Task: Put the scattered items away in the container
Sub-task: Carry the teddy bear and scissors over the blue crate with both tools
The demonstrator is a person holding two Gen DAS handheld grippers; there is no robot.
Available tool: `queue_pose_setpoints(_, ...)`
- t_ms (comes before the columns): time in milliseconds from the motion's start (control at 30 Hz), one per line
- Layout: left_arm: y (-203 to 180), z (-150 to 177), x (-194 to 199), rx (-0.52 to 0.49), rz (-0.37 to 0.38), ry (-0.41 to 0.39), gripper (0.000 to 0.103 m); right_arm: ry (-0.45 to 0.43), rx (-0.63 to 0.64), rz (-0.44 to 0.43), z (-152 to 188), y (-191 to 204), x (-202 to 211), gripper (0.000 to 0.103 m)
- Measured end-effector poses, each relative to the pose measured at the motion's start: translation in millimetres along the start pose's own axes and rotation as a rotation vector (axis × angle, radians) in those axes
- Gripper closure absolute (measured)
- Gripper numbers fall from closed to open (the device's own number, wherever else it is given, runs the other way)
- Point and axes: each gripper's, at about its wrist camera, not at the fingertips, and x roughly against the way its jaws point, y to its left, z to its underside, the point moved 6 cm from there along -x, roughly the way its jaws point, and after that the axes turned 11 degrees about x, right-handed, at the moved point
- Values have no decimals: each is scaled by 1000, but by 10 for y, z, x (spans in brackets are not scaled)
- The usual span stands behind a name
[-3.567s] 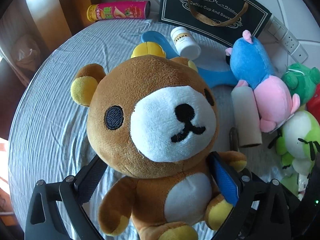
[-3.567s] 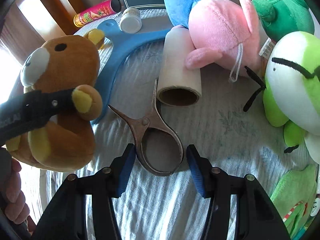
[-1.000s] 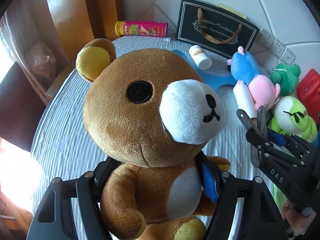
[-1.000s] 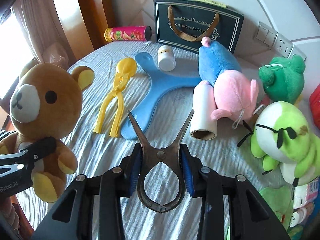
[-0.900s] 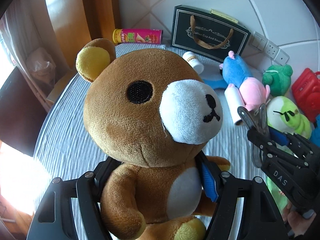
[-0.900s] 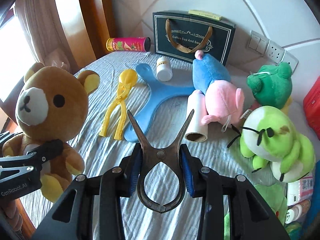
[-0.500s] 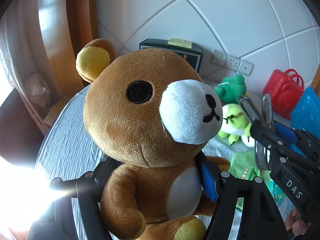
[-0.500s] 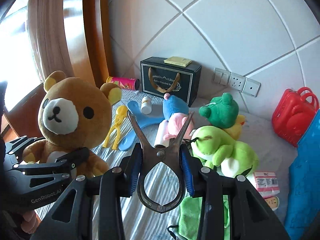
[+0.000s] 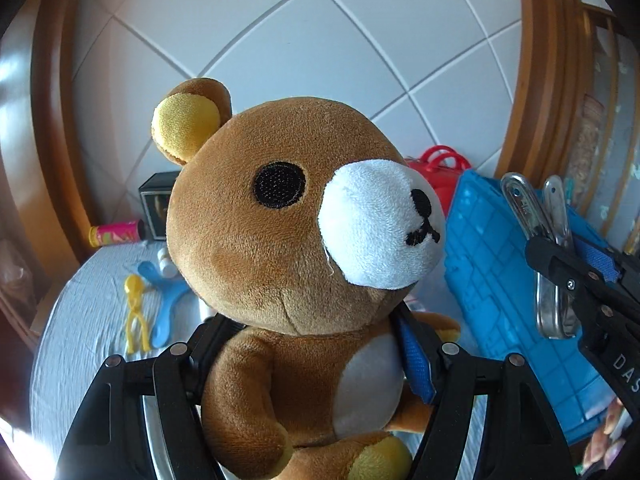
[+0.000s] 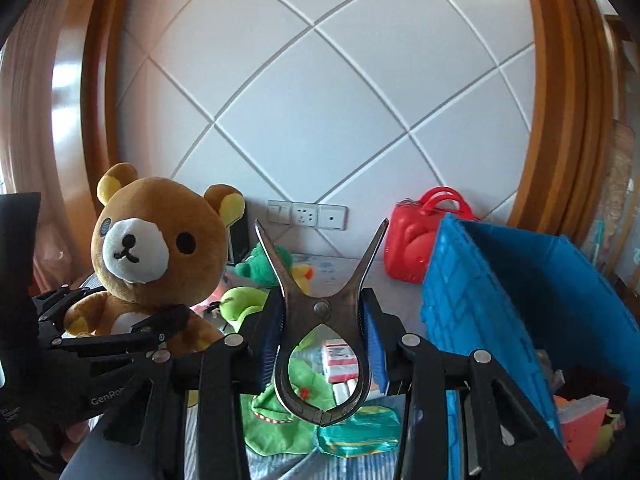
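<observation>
My left gripper is shut on the body of a brown teddy bear, held up in the air; the bear also shows at the left of the right wrist view. My right gripper is shut on a metal clamp, held upright above the bed. That clamp and gripper appear at the right of the left wrist view. The blue crate stands open to the right, with items inside; it also shows behind the bear in the left wrist view.
On the bed lie a yellow scoop, a blue boomerang toy, a pink chip can, green plush frogs, a green cloth and a small box. A red bag and a dark gift bag stand at the tiled wall.
Both grippers have lifted higher and swung right with the bear and the clamp. The bed has dropped lower in view and the blue crate has come closer.
</observation>
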Motion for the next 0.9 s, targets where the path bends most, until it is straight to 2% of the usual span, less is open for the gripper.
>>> queue_pose_setpoints(133, -760, -23, 107, -86, 93, -24, 31, -25, -56, 117, 92, -678, 405, 66)
queue_pose_setpoints(300, -1843, 3, 201, -148, 194, -46, 31, -35, -112, 217, 350, -1598, 795, 66)
queue_pose_setpoints(433, -2745, 68, 289, -185, 238, -77, 31, -51, -117, 257, 571, -2345, 1019, 66)
queue_pose_setpoints(600, -3754, 161, 469, -172, 259, -87, 31, -24, -100, 258, 895, -3107, 1180, 66)
queue_pose_setpoints(733, -4258, 379, 458, -183, 244, -50, 30, 13, -121, 222, 1221, -3467, 1152, 66)
queue_pose_setpoints(900, -4448, 731, 166, -196, 185, 38, 31, 59, -143, 169, 1605, -3627, 1046, 66)
